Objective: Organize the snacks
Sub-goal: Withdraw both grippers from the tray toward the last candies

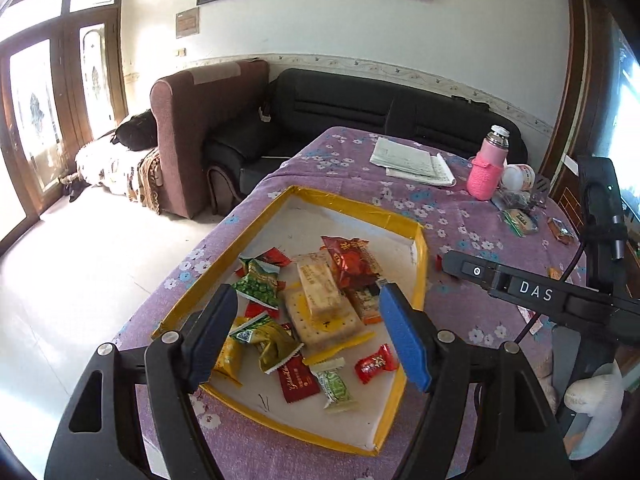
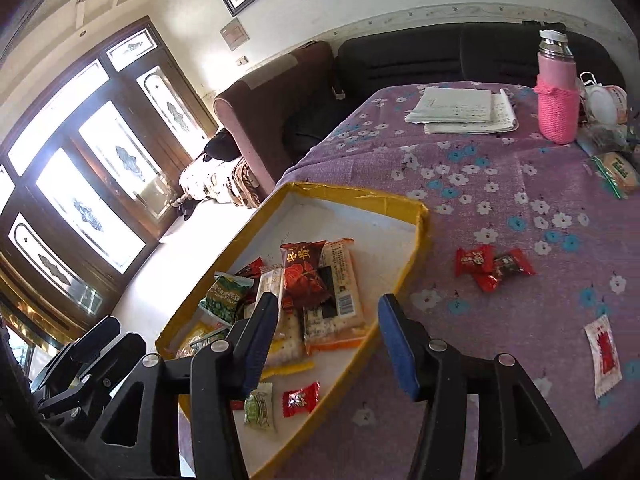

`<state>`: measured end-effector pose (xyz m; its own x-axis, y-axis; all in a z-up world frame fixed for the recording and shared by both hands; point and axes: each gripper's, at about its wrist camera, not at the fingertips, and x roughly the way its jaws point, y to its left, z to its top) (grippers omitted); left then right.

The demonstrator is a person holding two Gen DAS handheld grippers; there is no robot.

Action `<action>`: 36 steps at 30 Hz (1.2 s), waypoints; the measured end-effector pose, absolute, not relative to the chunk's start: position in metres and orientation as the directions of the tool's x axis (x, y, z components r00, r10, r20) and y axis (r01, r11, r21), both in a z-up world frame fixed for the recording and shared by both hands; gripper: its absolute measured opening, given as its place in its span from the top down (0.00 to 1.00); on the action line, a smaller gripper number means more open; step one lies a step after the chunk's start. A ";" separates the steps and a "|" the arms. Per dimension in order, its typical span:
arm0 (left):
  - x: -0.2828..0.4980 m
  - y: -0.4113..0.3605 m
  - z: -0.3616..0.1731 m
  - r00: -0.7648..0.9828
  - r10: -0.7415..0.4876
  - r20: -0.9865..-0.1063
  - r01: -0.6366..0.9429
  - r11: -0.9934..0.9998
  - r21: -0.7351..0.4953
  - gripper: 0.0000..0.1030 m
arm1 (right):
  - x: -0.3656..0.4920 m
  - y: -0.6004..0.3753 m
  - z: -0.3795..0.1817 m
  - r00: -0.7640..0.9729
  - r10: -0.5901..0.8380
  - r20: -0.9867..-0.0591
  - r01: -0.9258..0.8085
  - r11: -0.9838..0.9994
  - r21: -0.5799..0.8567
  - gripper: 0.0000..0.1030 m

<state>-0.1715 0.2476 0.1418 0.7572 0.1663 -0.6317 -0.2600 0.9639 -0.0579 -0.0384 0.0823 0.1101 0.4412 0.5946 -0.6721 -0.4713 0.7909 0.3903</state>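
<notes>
- Near the front edge of the table [image 1: 460, 216], under a purple flowered cloth: shallow tray [image 1: 420, 256] with a yellow taped rim, most snacks already heaped in its near half.
- In the tray: green pea packets [image 1: 258, 286], cracker packs [image 1: 320, 292], a dark red bag [image 1: 350, 262], small wrapped candies [image 1: 376, 368] by the near rim.
- Left gripper [image 1: 308, 332] hangs above the pile, jaws wide apart, nothing between the pads.
- Right gripper [image 2: 328, 344] sits over the tray's right rim, jaws parted, empty too.
- Still loose on the cloth to the right of the tray: a cluster of red candies [image 2: 494, 266] and a white-and-red sachet [image 2: 604, 360] closer to the near edge; a green-wrapped pack [image 2: 616, 172] lies further back near the pink bottle [image 2: 558, 96].
- Judged risks: the candies are small and slick, so a pinch may squirt one sideways or snag the cloth and drag it.
- The flat sachet offers little edge to grip; pads could slide over it.
- The tray rim is low, and a careless drop onto the heap could spill a packet over it.
- A reach toward the back pack passes close to the bottle and could tip it.
</notes>
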 end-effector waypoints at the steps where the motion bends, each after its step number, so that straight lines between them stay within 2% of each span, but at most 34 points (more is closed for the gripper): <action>1: -0.174 0.240 0.145 0.763 0.166 -0.624 -0.251 0.967 -0.049 0.29 | -0.043 0.071 0.111 0.450 0.593 -0.668 -0.464 0.794 0.393 0.48; 10: -0.192 0.187 0.153 0.786 0.127 -0.605 -0.148 0.989 0.016 0.29 | -0.069 -0.032 0.125 0.548 0.554 -0.627 -0.374 0.833 0.408 0.43; 12: -0.196 0.185 0.158 0.799 0.095 -0.594 -0.128 0.992 -0.013 0.29 | -0.071 -0.058 0.125 0.573 0.529 -0.626 -0.342 0.849 0.404 0.42; 17: -0.217 0.189 0.180 0.896 -0.087 -0.435 0.003 0.982 -0.191 0.29 | -0.064 -0.127 0.113 0.616 0.450 -0.646 -0.224 0.887 0.404 0.42; 21: -0.200 0.180 0.175 0.851 -0.138 -0.508 0.027 0.975 -0.220 0.29 | -0.051 -0.163 0.091 0.607 0.399 -0.687 -0.148 0.906 0.396 0.38; 28: -0.157 0.163 0.144 0.754 -0.252 -0.607 0.077 0.951 -0.298 0.29 | -0.022 -0.152 0.040 0.524 0.382 -0.761 -0.149 0.921 0.359 0.38; 36: -0.084 0.149 0.120 0.678 -0.243 -0.694 0.049 0.957 -0.286 0.29 | 0.007 -0.127 0.013 0.504 0.352 -0.788 -0.170 0.936 0.310 0.38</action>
